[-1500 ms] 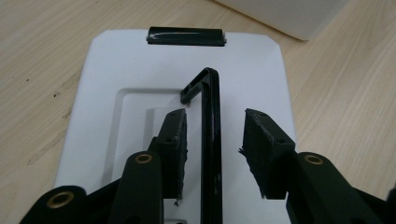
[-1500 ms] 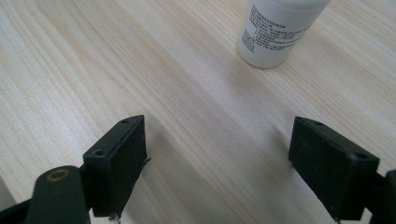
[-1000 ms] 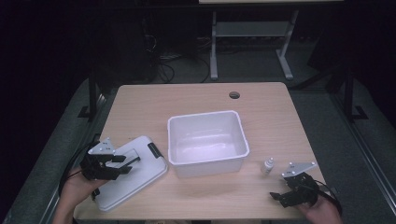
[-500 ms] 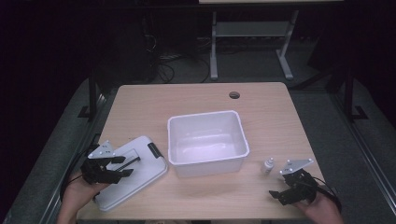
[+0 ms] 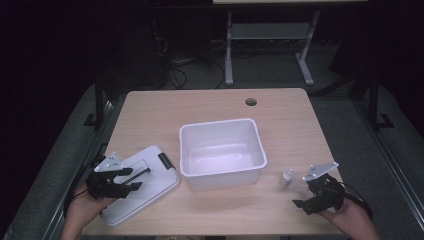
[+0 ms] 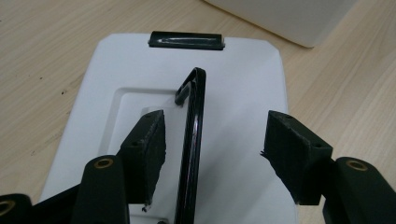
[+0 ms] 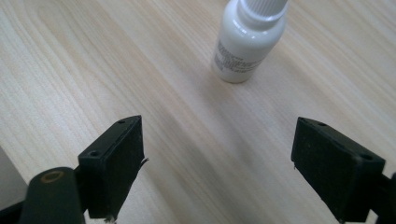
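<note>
From the high view, the wooden tabletop (image 5: pixel 300 120) carries a white open bin (image 5: pixel 222 152) at its middle, with a flat white lid (image 5: pixel 150 182) lying near its left side at the front left of the tabletop. The left claw (image 5: pixel 131 179) hovers over that lid, its jaws spread apart. At the front right, the right claw (image 5: pixel 300 200) sits low with its jaws apart, and a small white bottle (image 5: pixel 287 177) stands upright just beyond it, near the bin's right front corner but apart from it. In the left gripper view, the left claw (image 6: pixel 212 144) is open and straddles the lid's black handle (image 6: pixel 191 140), which stands up from the lid (image 6: pixel 116 70) between the two jaws, closer to the left one; neither jaw clearly touches it. A black latch (image 6: pixel 187 39) sits at the lid's far edge. In the right gripper view, the right claw (image 7: pixel 217 154) is wide open above bare wood, and the bottle (image 7: pixel 247 37) stands ahead of the jaws, untouched.
</note>
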{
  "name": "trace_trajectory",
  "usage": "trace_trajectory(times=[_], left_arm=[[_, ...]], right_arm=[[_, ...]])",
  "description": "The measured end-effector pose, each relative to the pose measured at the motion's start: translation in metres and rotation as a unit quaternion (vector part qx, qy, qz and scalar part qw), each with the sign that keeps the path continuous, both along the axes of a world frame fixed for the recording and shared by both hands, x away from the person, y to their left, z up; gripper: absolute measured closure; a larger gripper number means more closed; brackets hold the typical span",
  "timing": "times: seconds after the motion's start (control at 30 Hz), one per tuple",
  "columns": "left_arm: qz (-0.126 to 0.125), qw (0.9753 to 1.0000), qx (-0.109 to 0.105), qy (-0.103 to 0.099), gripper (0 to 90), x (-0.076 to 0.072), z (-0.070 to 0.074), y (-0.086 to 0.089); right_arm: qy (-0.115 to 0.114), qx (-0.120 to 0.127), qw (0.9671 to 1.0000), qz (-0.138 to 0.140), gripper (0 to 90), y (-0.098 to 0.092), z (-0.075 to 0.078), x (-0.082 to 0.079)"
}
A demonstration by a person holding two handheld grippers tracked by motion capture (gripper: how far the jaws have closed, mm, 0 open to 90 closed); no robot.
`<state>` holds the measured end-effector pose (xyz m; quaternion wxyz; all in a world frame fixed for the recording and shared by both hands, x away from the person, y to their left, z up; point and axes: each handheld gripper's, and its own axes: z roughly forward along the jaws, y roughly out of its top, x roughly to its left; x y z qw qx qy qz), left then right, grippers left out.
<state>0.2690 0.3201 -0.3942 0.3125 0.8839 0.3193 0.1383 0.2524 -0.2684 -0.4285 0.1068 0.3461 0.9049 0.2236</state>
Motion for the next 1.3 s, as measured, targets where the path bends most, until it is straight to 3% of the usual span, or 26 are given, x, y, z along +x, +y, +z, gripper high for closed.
trace_trajectory(times=[0.53,0.97,1.3], left_arm=[[0.007,1.0,-0.004,-0.002,37.7,0.0,0.0,0.006],[0.012,0.9998,-0.013,-0.005,37.5,-0.002,0.003,0.014],[0.011,0.9998,-0.014,-0.003,37.2,-0.002,0.002,0.014]], right_arm=[[0.025,-0.054,0.9977,0.031,16.3,0.009,0.023,0.026],[0.048,-0.097,0.9915,0.073,16.5,0.03,0.034,0.046],[0.06,-0.111,0.9881,0.087,16.6,0.04,0.037,0.056]])
